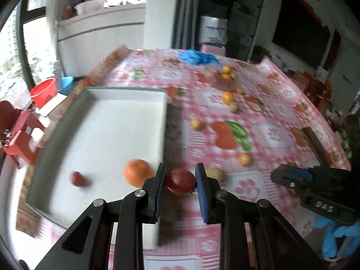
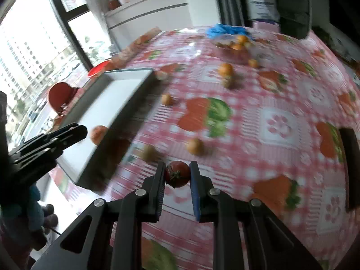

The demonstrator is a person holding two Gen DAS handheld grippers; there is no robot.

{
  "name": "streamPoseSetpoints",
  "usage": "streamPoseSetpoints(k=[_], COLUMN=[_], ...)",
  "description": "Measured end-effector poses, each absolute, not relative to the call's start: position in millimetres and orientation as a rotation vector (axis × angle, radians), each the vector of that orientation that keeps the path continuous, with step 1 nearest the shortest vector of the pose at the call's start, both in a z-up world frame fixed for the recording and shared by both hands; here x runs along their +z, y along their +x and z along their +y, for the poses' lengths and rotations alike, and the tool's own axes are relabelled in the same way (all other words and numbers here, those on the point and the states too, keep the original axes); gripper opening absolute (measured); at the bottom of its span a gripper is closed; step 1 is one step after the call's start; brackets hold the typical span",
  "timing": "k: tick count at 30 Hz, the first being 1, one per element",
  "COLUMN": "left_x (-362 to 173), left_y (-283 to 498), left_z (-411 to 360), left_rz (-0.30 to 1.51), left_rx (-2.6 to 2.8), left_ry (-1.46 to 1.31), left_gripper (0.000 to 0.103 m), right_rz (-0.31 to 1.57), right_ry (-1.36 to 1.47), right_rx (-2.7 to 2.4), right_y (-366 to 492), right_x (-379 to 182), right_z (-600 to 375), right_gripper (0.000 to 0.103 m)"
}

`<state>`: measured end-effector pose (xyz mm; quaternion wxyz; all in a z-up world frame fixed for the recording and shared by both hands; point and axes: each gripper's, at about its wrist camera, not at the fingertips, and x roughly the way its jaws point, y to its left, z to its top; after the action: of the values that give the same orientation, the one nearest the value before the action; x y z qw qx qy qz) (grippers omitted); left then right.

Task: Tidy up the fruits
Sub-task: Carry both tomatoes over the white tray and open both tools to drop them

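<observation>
Carrying a red tomato in the left gripper and another tomato in the right gripper, we are filling the white tray, which is holding an orange and one small red fruit, while many small fruits are waiting beside the tray.

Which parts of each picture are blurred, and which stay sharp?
Left wrist view: the white tray and the small red fruit inside it smear, while the held tomato is sharp. Right wrist view: the tablecloth streaks, its tomato crisp.
</observation>
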<state>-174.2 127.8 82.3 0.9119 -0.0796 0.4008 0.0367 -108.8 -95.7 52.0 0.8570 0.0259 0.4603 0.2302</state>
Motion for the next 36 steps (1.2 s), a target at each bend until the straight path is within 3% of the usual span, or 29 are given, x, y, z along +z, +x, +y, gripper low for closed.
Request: streamPoseSetpoints(k=[13, 25, 27, 28, 29, 30, 31, 33, 35, 36], left_x=[59.8, 40.5, 37.8, 36.5, 35.7, 35.2, 34.5, 37.7, 43.3, 44.4], left_y=[-185.3, -177.0, -175.3, -174.8, -174.4, -174.0, -173.8, -177.1, -181.2, -180.6], left_z=[220.1, 246.6, 250.2, 252.1, 252.8, 253.3, 253.3, 253.0, 250.7, 250.1], left_rz=[0.838, 0.861, 0.874, 0.879, 0.882, 0.886, 0.892, 0.859, 0.818, 0.822], left_rx=[0.234, 0.272, 0.273, 0.273, 0.276, 0.281, 0.300, 0.339, 0.339, 0.328], left_ry=[-0.204, -0.200, -0.213, -0.218, -0.221, -0.220, -0.210, -0.198, -0.186, -0.183], left_gripper=[0.027, 0.027, 0.027, 0.028, 0.031, 0.047, 0.078, 0.103, 0.103, 0.103], right_rz=[0.999, 1.077, 1.083, 1.077, 1.071, 1.059, 1.047, 1.028, 1.016, 1.013], right_ry=[-0.048, -0.132, -0.131, -0.127, -0.127, -0.131, -0.136, -0.150, -0.151, -0.149], right_rx=[0.638, 0.676, 0.679, 0.672, 0.664, 0.656, 0.654, 0.658, 0.656, 0.656], right_y=[-69.1, -46.7, -45.8, -45.1, -44.3, -43.9, -44.5, -46.8, -47.3, -48.2], right_x=[56.3, 32.3, 31.1, 32.0, 33.1, 34.9, 37.0, 41.4, 46.2, 47.6], right_z=[29.8, 88.1, 89.8, 88.8, 87.6, 86.4, 85.6, 83.2, 79.6, 78.0], right_gripper=[0.023, 0.024, 0.032, 0.044, 0.062, 0.068, 0.070, 0.072, 0.082, 0.082])
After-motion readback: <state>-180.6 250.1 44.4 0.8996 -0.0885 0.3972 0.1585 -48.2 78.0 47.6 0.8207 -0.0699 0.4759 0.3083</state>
